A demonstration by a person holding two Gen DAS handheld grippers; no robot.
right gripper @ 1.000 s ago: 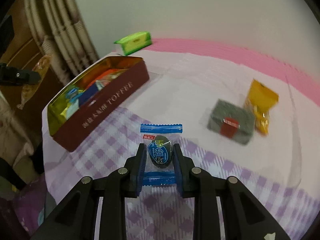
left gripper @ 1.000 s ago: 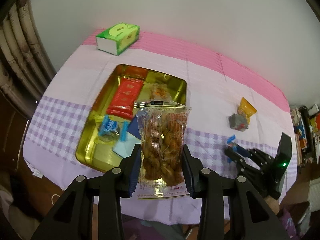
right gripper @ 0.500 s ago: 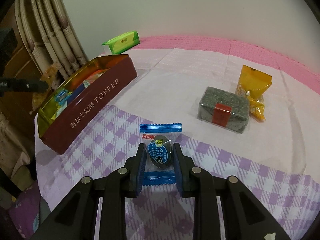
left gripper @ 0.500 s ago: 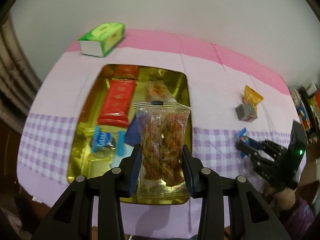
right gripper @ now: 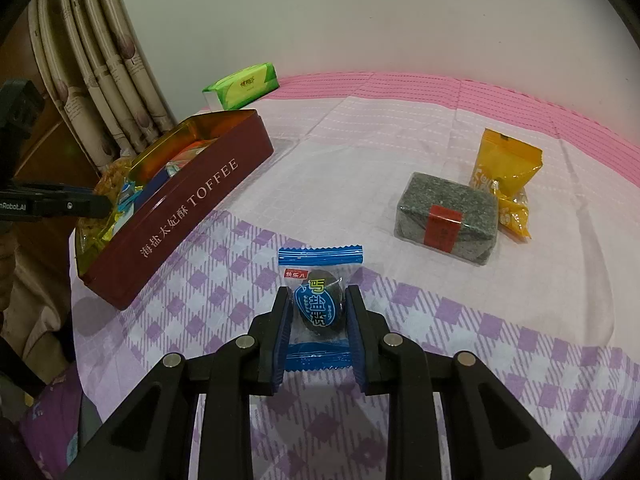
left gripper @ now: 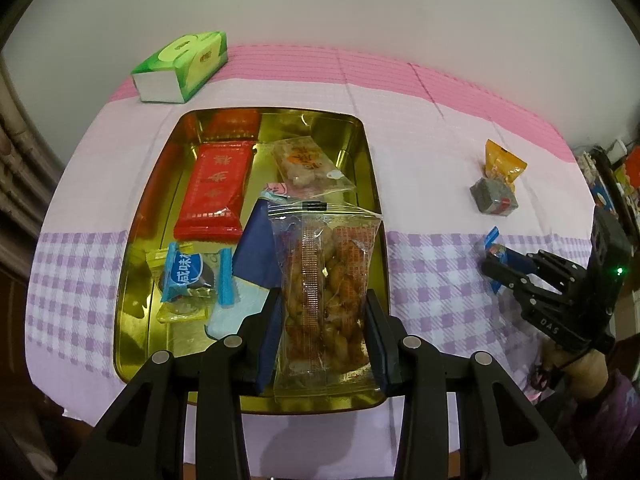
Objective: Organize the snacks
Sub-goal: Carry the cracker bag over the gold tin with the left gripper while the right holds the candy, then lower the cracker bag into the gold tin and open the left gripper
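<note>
Over the near right corner of the gold-lined rectangular tin (left gripper: 370, 184), the left claw (left gripper: 325, 320) is clamped on a clear plastic packet of brown fried dough twists (left gripper: 326, 292), its blue pads pressing both long sides while the packet stands up between them. Inside the tin, at ten o'clock from the packet, lies a flat red foil wrapper (left gripper: 216, 192); at twelve o'clock sits a clear pouch of pale snacks with orange print (left gripper: 310, 168); at nine o'clock is a blue-and-clear wrapped dark candy (left gripper: 190, 276), with a dark blue sachet (left gripper: 256, 256) between it and the packet. From the right wrist the tin's outer wall (right gripper: 192, 204) is maroon with "TOFFEE" in pale letters.

The right claw (right gripper: 318, 322) is pinched on another blue-and-clear wrapped dark candy (right gripper: 319, 304), held low over the purple checked part of the cloth covering the counter (right gripper: 520, 312). In the left wrist view that claw (left gripper: 494, 264) appears at three o'clock from the tin, well apart from it.

At one o'clock from the right claw, a grey speckled block with a red label (right gripper: 446, 214) rests on the pale pink cloth, with a yellow-orange foil snack bag (right gripper: 508, 176) touching its far right side. A green tissue pack (right gripper: 242, 86) lies just beyond the tin's far end, near the wall.
</note>
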